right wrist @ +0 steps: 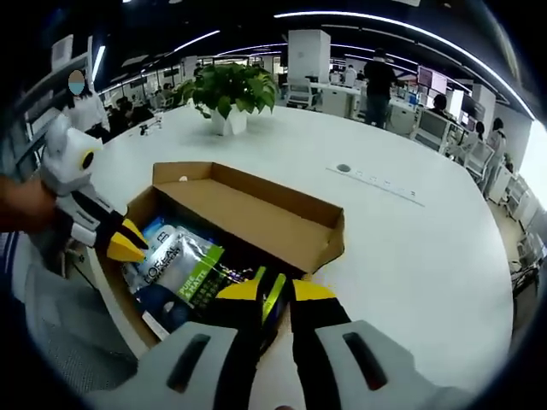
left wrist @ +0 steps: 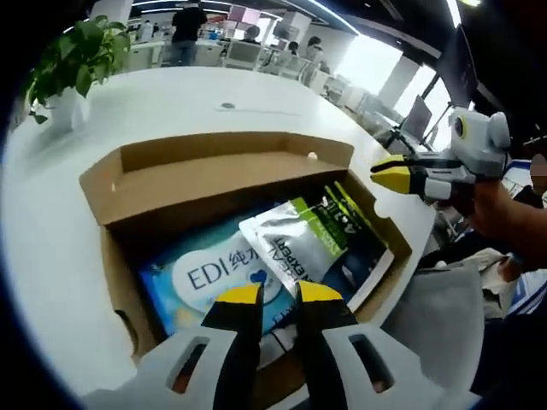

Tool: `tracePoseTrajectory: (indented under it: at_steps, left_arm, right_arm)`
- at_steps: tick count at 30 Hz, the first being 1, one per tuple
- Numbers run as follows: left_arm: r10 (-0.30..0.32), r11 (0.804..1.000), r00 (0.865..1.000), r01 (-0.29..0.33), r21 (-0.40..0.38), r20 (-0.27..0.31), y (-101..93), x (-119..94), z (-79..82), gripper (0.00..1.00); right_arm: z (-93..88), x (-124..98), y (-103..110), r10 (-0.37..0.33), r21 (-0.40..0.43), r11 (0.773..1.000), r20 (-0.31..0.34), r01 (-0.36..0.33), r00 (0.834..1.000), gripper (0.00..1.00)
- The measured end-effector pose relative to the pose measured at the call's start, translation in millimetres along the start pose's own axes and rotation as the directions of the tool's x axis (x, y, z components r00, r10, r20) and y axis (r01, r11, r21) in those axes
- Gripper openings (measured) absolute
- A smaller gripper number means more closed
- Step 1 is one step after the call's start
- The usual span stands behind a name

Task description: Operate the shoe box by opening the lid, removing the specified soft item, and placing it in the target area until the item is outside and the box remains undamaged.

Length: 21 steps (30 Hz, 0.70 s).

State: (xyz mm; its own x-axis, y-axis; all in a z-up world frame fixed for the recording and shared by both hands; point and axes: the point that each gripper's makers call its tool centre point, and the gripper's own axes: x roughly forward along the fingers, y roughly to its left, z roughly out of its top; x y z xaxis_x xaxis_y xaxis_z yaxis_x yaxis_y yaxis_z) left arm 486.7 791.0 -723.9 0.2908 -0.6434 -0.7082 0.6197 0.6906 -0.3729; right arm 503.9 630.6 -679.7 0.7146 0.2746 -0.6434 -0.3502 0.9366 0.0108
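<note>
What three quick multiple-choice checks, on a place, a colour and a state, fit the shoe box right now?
1. Where does the potted plant stand?
A. inside the box
B. on the white table, beyond the box
C. on the floor

2. What colour is the wipes pack under the silver pouch?
A. blue
B. red
C. orange

3. How is the shoe box lid?
A. taped shut
B. missing
C. open, folded back

Answers: 1 B, the plant sits on the tabletop past the box. 2 A, its wrapper shows blue around a white label. 3 C, the flap stands back and the contents show.
</note>
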Motion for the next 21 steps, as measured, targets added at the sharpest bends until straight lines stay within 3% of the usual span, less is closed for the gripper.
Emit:
tracePoseTrajectory:
  at_steps: [21]
  left_arm:
    - [-0.048,0.994,0.999,0.047,-0.097,-0.012,-11.1,20.6,2.5,0.10]
  right_arm:
    - [-4.3,-0.1,-1.5,0.008,0.009,1.000,-0.002,-0.008,1.000,0.09]
